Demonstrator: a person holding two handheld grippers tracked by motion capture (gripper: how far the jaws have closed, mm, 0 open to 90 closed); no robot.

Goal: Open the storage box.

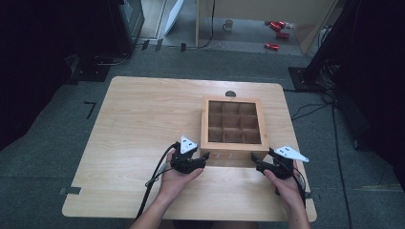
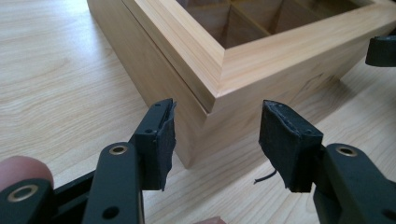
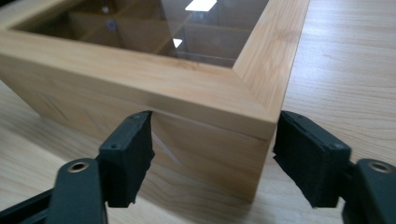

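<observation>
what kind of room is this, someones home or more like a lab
More likely a lab or recording space than a home. A lone wooden table stands on grey carpet, cables trail over the floor, dark equipment stands ring it, and a person holds a left gripper and right gripper by a wooden box.

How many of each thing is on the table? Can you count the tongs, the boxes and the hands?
Tongs: 2, left tongs and right tongs
Wooden box: 1
Hands: 2, left hand and right hand
Total: 5
</observation>
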